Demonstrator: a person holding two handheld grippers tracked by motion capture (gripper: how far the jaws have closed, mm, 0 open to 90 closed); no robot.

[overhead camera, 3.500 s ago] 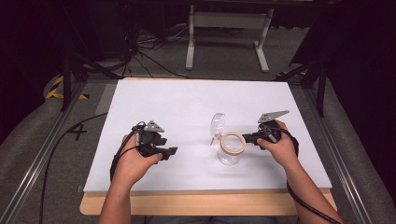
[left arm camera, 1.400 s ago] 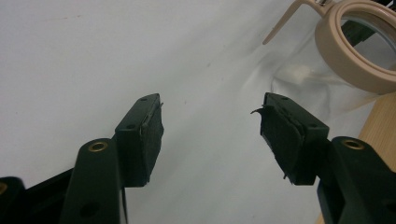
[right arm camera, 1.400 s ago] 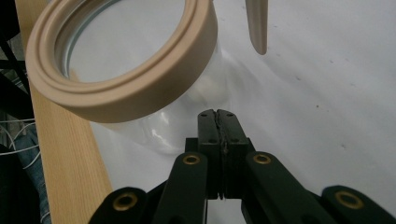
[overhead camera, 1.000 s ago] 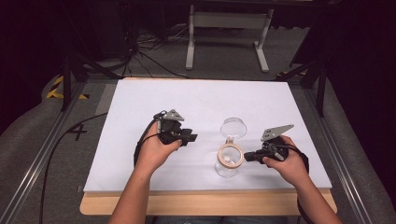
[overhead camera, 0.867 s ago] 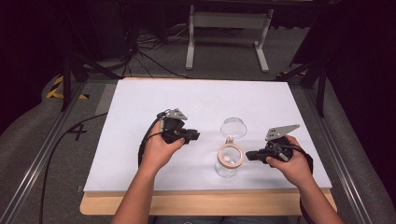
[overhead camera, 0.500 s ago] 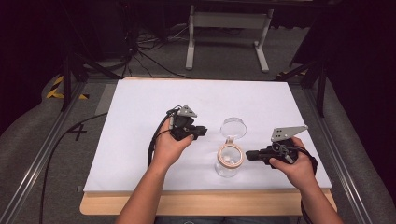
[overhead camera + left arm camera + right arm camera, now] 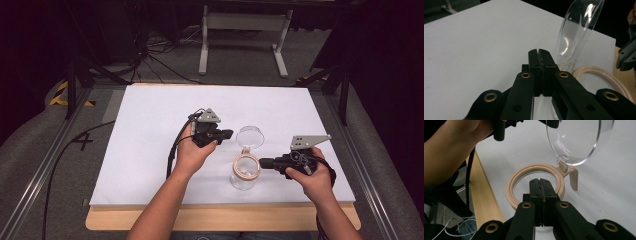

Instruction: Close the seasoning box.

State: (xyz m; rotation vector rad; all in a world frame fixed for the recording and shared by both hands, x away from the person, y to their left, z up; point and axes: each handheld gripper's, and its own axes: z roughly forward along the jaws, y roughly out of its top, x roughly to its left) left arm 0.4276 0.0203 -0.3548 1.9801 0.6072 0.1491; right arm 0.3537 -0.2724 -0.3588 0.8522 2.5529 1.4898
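Note:
A clear glass jar (image 7: pixel 244 179) stands near the front of the white board, with a beige ring (image 7: pixel 247 167) round its mouth. Its hinged clear lid (image 7: pixel 250 136) stands open and upright on the far side. My left gripper (image 7: pixel 228 134) is shut, with nothing between its jaws. Its tips lie just left of the lid (image 7: pixel 576 32), with the ring (image 7: pixel 599 75) below and to the right. My right gripper (image 7: pixel 263 162) is also shut. Its tips (image 7: pixel 540 181) sit at the near edge of the ring (image 7: pixel 514 185), under the lid (image 7: pixel 579 140).
The white board (image 7: pixel 150 150) covers a wooden table whose front edge (image 7: pixel 220 220) runs below my forearms. A black cable (image 7: pixel 172 155) trails from the left gripper. The left hand (image 7: pixel 461 142) is close over the jar's far side. Beyond the table are floor cables and a metal stand (image 7: pixel 242 22).
My left gripper has moved right across the board until its tips reach the open lid. The right hand has drifted slightly right and nearer. Jar and lid stay put.

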